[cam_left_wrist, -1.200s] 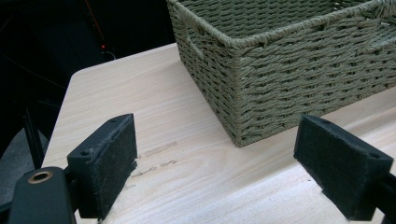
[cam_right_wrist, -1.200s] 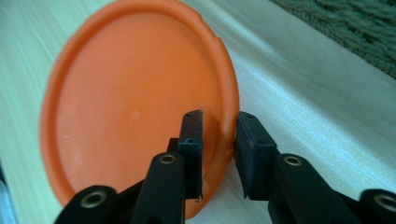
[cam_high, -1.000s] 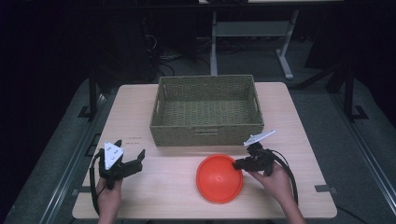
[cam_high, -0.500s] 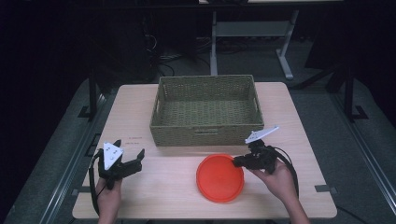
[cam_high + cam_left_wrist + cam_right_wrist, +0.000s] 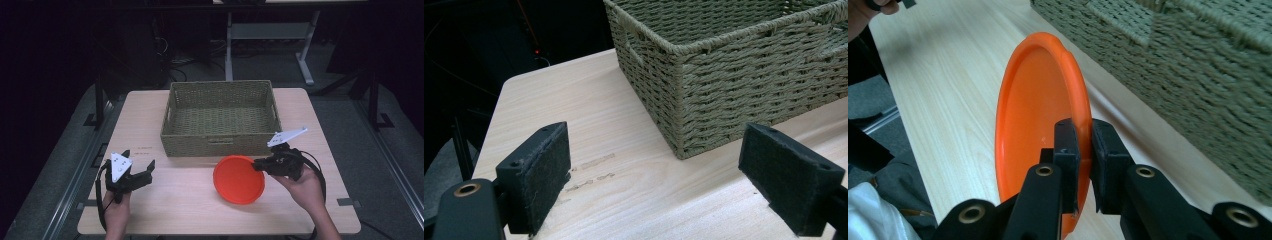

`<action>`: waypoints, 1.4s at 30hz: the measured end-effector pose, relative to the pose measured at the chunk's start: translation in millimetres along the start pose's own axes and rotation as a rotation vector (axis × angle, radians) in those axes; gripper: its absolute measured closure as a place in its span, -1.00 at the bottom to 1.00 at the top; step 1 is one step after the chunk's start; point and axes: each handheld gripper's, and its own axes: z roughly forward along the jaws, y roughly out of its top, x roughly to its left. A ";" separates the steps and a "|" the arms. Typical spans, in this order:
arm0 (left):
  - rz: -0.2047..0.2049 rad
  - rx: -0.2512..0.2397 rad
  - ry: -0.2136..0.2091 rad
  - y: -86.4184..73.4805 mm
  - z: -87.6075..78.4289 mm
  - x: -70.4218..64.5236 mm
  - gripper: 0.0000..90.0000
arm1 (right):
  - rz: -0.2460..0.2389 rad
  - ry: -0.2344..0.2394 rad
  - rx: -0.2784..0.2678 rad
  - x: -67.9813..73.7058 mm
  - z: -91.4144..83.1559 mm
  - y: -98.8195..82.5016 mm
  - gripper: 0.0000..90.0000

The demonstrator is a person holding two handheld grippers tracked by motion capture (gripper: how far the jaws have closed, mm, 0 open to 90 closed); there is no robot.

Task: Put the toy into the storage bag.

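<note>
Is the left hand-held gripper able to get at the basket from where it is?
Probably yes. The left hand-held gripper is open, and bare table lies between it and the basket's near corner.

A light wooden surface (image 5: pixel 190 200) carries a woven basket (image 5: pixel 220 117) toward its far side. An orange plate (image 5: pixel 237 180) sits in front of the basket, tilted, near the surface's middle.

Basket (image 5: pixel 220 117) sat at table (image 5: pixel 150 107) centre-rear. Plate (image 5: pixel 238 179) was just in front of its near wall, right of centre, tilted up off the tabletop. Right gripper (image 5: pixel 260 164) at the plate's right rim. Left gripper (image 5: pixel 145 172) well apart, near the front-left corner.
</note>
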 end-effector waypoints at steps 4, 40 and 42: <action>0.000 -0.001 0.000 0.0 -0.2 0.1 -0.72 | -0.010 -0.010 0.005 0.2 -4.2 4.2 0.83; -0.005 -0.001 0.005 0.2 -0.4 1.5 -0.72 | -0.054 -0.054 0.031 -6.8 -42.3 62.7 0.83; -0.005 -0.001 0.005 0.2 -0.4 1.5 -0.72 | -0.055 -0.054 0.030 -6.7 -43.1 64.1 0.83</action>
